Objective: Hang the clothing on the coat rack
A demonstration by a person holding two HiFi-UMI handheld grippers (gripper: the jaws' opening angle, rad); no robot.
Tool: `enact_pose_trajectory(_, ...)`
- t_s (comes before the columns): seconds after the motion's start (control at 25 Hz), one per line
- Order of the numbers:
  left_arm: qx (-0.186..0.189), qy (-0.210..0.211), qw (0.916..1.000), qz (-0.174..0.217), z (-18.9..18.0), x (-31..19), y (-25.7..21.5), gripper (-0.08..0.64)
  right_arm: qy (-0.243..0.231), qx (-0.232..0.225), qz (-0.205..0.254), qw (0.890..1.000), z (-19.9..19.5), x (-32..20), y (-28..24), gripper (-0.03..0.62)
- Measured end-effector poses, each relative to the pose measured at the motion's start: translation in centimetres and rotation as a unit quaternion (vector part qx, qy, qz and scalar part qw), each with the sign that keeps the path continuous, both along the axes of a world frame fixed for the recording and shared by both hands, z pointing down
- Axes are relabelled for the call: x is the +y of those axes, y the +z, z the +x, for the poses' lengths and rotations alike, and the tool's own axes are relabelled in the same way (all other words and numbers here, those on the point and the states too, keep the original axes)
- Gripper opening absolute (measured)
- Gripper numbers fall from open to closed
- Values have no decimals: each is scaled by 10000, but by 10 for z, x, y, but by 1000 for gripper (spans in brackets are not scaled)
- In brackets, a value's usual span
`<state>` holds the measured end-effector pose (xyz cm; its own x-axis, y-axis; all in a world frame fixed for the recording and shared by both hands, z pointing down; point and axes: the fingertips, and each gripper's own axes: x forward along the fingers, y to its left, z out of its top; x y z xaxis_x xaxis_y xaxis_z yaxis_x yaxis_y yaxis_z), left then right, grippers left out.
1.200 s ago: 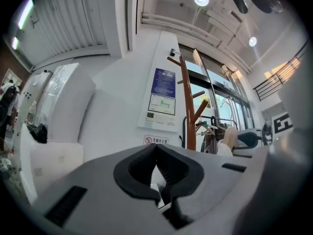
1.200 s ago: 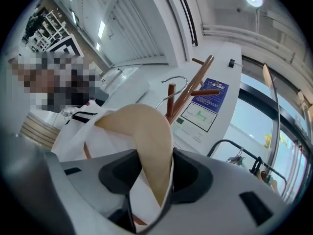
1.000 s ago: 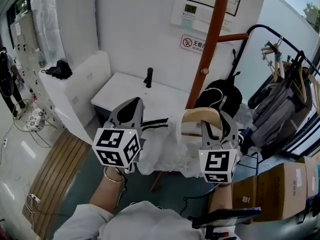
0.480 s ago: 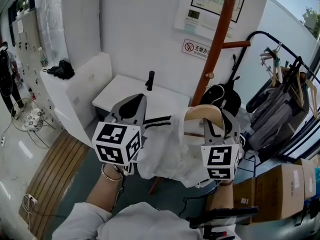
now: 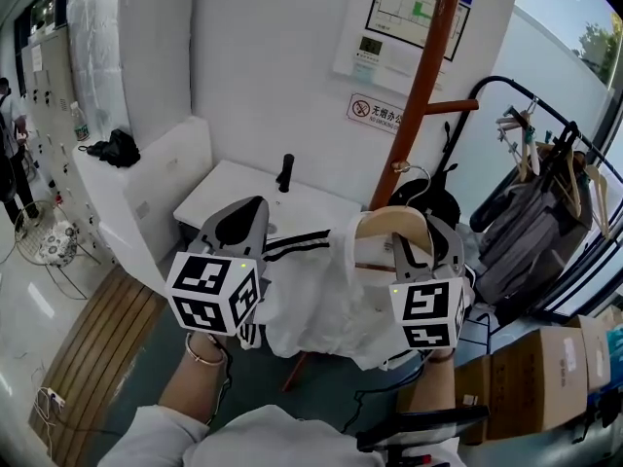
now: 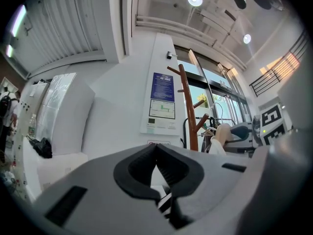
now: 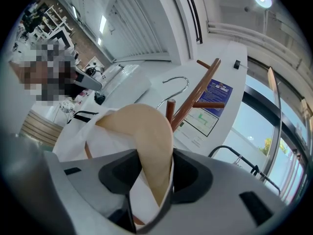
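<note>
My right gripper (image 7: 155, 153) is clamped on the wooden hanger (image 5: 389, 224), which carries the white clothing (image 5: 321, 300) with black stripes. My left gripper (image 6: 156, 150) pinches its striped edge. Both are held just in front of the coat rack (image 5: 421, 105). On the wall left of its red-brown pole, a sign (image 5: 375, 112) shows a red no-smoking symbol; its characters are too small to read.

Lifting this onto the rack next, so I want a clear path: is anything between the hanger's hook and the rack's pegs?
Nothing visible does. The hanger's hook hangs in open air near the coat rack, whose side peg is bare. A black bag sits lower by the pole, below that path.
</note>
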<state>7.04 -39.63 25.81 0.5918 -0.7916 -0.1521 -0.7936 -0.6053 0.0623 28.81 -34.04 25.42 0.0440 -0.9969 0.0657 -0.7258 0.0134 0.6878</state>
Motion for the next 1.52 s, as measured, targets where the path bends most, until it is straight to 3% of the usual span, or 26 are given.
enact_pose_trajectory(0.96, 147, -387, 9990, -177, -25, -12, 12, 8, -273, -213, -282, 9990, 5, -35, 5, 187)
enact_pose_trajectory(1.52, 96, -379, 9989, -272, -22, -10, 23, 8, -221, -272, -424, 9985, 11, -42, 19, 187)
